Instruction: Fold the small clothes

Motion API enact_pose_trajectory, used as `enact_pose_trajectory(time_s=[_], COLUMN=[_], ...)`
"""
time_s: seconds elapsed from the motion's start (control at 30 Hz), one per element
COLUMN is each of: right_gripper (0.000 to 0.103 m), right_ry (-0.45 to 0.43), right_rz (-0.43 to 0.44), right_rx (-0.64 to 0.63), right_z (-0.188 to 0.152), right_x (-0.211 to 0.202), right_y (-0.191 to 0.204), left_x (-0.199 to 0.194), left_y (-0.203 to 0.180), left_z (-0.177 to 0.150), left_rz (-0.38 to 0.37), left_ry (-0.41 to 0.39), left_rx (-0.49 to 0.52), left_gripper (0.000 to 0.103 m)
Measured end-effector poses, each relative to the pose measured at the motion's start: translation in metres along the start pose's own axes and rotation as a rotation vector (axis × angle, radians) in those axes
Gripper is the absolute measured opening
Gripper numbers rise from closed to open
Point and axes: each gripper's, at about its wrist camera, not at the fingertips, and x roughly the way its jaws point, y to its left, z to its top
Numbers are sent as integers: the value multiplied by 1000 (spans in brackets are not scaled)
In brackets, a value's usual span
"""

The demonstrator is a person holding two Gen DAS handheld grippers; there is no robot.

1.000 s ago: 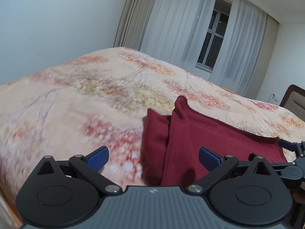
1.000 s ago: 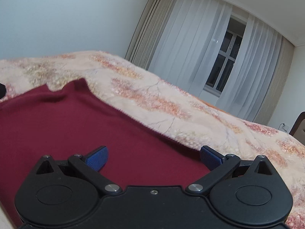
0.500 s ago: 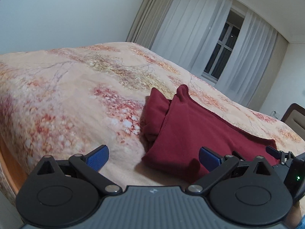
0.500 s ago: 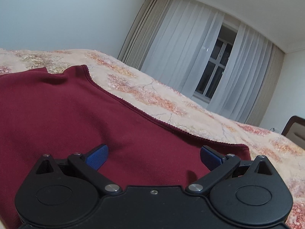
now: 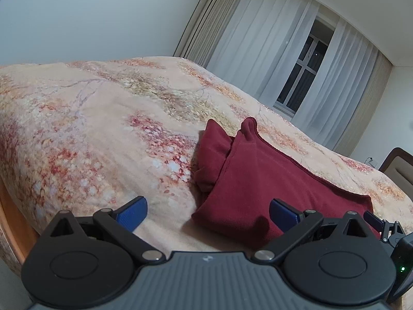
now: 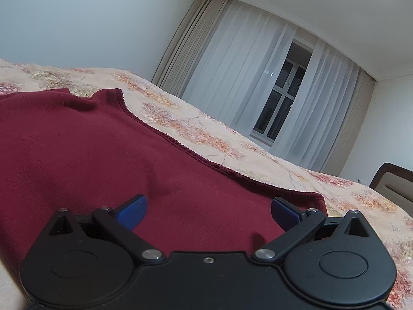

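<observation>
The left gripper (image 5: 207, 213) has its blue fingers (image 5: 131, 213) spread wide apart, holding nothing, just above the near left corner of a dark red garment (image 5: 271, 180). The right gripper (image 6: 207, 211) also has its fingers (image 6: 133, 211) wide apart, low over the same cloth; whether they touch it is unclear. The garment lies folded on a bed (image 5: 90, 129) with a peach floral cover. Beyond hang white curtains (image 6: 232, 82) around a dark window (image 6: 280, 103).
</observation>
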Motion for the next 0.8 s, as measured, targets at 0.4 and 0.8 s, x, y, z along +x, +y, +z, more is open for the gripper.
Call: enact_pose_trajectory(time_s=[0.4,0.8], right_gripper=[102,102], right_ry=[-33,-117], right_rz=[-19,-18], right_rx=[92,190], right_z=[-19,-52], right_x=[-32,-64], right_y=[6,16], left_x=[-2,-2], left_y=[-4,-8], left_z=[-3,-11], left_rz=[4,-196], left_ry=[6,52], left_rx=[14,-83], left_gripper=[103,103])
